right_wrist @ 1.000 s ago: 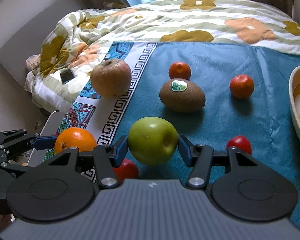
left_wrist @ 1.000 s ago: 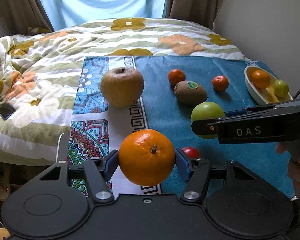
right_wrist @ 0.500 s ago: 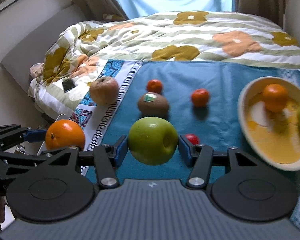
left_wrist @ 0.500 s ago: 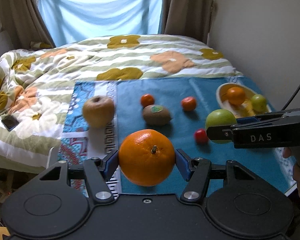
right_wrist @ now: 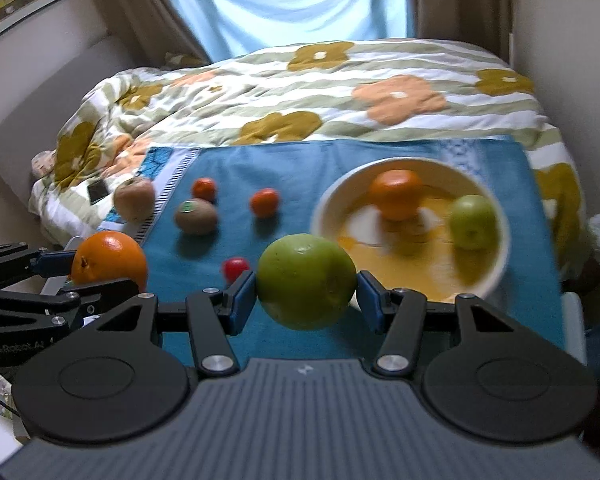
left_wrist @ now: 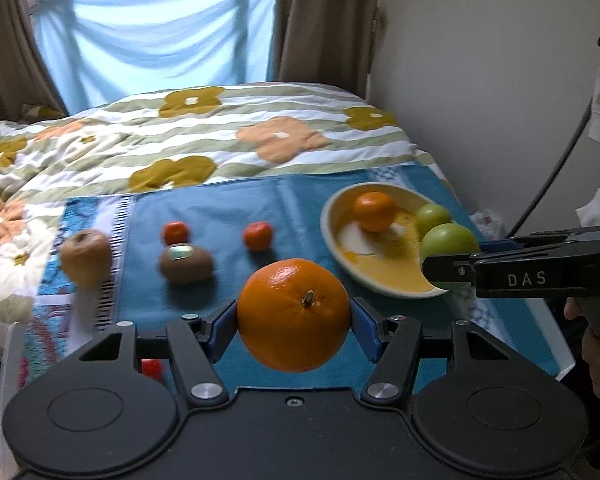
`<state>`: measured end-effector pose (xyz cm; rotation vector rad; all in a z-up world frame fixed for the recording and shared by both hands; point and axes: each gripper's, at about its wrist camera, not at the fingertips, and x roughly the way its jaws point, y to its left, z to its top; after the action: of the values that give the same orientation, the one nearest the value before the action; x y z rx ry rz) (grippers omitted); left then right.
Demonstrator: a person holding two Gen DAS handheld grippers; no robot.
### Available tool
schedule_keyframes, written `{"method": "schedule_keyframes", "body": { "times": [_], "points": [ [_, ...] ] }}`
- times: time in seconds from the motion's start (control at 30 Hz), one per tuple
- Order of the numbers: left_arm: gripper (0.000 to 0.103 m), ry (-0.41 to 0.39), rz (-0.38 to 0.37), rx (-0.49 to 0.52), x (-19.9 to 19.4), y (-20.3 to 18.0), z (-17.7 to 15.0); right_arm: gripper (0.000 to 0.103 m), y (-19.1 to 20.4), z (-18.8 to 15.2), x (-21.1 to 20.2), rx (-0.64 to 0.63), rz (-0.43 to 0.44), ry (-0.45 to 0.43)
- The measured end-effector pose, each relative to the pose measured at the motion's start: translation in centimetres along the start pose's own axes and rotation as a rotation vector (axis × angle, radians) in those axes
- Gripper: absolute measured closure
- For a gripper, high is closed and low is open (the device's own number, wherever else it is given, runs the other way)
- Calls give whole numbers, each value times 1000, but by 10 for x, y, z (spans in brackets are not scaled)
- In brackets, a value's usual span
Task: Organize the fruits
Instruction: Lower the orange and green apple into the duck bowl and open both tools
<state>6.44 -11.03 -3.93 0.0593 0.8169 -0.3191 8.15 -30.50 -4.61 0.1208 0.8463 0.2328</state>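
While both fruits ride clear of the blue cloth (left_wrist: 228, 208), the big news is the lift: a second ago the two claws sat low among the scattered fruit, and now both have risen and swung toward the bowl (right_wrist: 496, 276), which has slid from the edge of the picture to nearly dead ahead in the right wrist view. The left claw (left_wrist: 294, 316) is clamped on the large orange (left_wrist: 294, 314), blue pads pressing either side, stem facing the camera. The right claw (right_wrist: 306, 286) grips the green apple (right_wrist: 306, 286) just the same, and in the left view that apple hangs at the bowl's near rim. That looks to me like two deliveries at once, with the drop-off the next call. Inside the bowl, a smaller orange (right_wrist: 396, 194) sits toward the back and a small green apple (right_wrist: 472, 222) toward the right, with open yellow floor in front of them, so I'd judge there is room for both newcomers, though a roll against what's already there is possible. Left behind on the cloth are a brown pear-like fruit (right_wrist: 134, 198) at the patterned border, a kiwi (right_wrist: 196, 216) with its sticker up, two little tangerines (right_wrist: 265, 202) beyond it, and one small red fruit (right_wrist: 236, 267) near the claws. So plenty remains to gather. The bed's flowered quilt (right_wrist: 340, 92) lies beyond, untouched by any of this.
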Motion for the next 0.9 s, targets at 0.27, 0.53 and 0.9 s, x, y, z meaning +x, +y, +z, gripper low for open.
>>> {"method": "schedule_keyframes", "body": {
  "times": [0.27, 0.53, 0.9],
  "points": [
    [38, 14, -56, 45, 40, -47, 17, 34, -56, 5, -9, 15, -46, -9],
    [38, 39, -87, 130, 94, -77, 35, 34, -94, 11, 1, 67, -96, -17],
    [38, 115, -123, 248, 158, -99, 39, 34, -121, 8, 23, 165, -139, 5]
  ]
}}
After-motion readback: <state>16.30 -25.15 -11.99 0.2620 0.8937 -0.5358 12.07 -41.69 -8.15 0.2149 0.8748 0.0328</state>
